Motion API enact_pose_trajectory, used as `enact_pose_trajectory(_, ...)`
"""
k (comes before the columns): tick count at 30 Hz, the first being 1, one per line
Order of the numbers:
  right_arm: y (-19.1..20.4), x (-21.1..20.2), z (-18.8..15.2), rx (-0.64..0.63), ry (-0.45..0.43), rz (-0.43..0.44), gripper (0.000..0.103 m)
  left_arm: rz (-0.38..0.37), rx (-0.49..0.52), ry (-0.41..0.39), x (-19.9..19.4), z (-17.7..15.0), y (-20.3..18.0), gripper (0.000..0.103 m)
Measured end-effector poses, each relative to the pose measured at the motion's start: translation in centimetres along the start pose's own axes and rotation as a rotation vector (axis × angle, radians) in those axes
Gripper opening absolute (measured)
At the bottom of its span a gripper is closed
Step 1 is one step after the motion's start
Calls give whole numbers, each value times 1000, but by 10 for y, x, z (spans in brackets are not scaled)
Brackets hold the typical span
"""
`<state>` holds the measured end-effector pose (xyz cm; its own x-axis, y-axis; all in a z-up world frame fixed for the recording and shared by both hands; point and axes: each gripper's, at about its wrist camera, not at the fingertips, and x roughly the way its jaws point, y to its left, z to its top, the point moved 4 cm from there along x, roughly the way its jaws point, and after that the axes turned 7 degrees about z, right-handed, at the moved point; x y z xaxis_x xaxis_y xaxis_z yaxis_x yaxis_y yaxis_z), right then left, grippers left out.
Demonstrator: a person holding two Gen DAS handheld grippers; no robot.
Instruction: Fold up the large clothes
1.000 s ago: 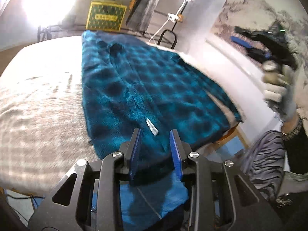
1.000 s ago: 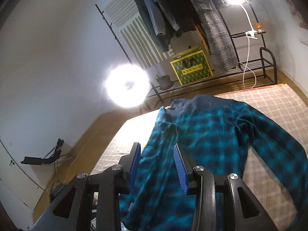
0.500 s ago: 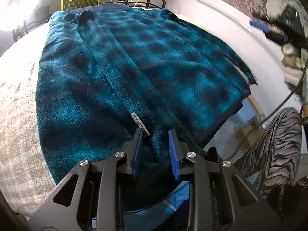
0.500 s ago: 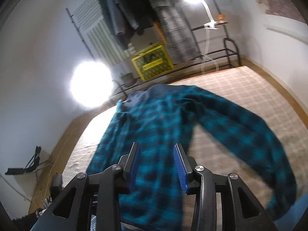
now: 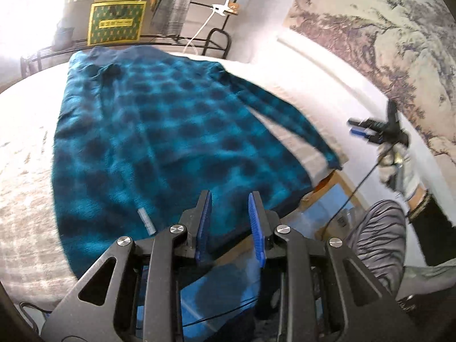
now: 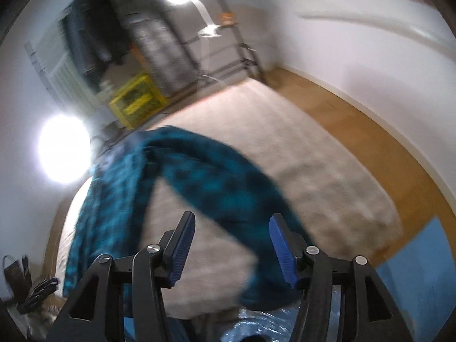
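A teal and black plaid shirt lies spread flat on the bed, collar at the far end. Its right sleeve stretches toward the bed's near right corner. My left gripper hovers over the near hem, its jaws a little apart with no cloth between them. A gloved hand holds my right gripper beyond the sleeve's end. In the right wrist view, which is blurred, the right gripper has its jaws opening wide just above the sleeve, with nothing pinched.
A clothes rack with a yellow box stands past the bed's far end, beside a bright lamp. A blue mat covers the wood floor at the near side. A person's striped trouser leg is at the right.
The right gripper swung down and right, from high over the shirt to the sleeve's end, and its jaws widened. The left gripper shifted right along the hem and pulled back slightly.
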<state>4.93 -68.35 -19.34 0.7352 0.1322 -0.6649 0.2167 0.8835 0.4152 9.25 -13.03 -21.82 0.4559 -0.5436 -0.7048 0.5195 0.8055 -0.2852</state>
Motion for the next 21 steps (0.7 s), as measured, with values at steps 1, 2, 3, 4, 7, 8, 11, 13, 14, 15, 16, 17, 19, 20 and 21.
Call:
enact_pose_trajectory(1,-15,2,-2,37,7,-10,57,-2,4,-1,1,2,-4,26)
enact_pose_trajectory(2,-30,5,-5,80,19,-12,57,-2,11,0,3,3,-8,26)
enact_pose_trajectory(3,-41,9,-8,114,31,-12,56,-5,16,5,6,4,-11,26)
enact_pose_trajectory(4,-50,13,-10,145,38,-14,55,-11,22,12,8,6,-15,26)
enact_pose_trajectory(7,-63,20,-19,188,37,8,56,-4,48,25,12,6,-24,26)
enact_pose_trajectory(8,-64,20,-22,180,38,20,55,-1,62,27,13,5,-27,26)
enact_pose_trajectory(11,-48,26,-32,92,81,49,55,4,84,35,15,4,-32,26)
enact_pose_trajectory(13,-37,29,-39,15,123,34,55,2,84,38,17,2,-34,26)
enact_pose_trajectory(14,-33,29,-41,-21,132,20,57,0,80,43,19,2,-34,26)
enact_pose_trajectory(15,-29,29,-43,-59,140,5,58,-2,78,48,21,1,-35,26)
enact_pose_trajectory(16,-26,33,-45,-97,163,5,58,-2,78,55,23,0,-35,26)
enact_pose_trajectory(17,-25,36,-46,-112,181,2,58,-1,79,60,25,0,-35,26)
enact_pose_trajectory(19,-23,47,-45,-141,219,-18,57,1,84,72,29,-1,-36,26)
enact_pose_trajectory(20,-21,52,-44,-157,233,-22,53,2,87,76,29,-1,-38,26)
enact_pose_trajectory(21,-20,56,-44,-179,248,-39,46,2,92,77,29,-1,-39,26)
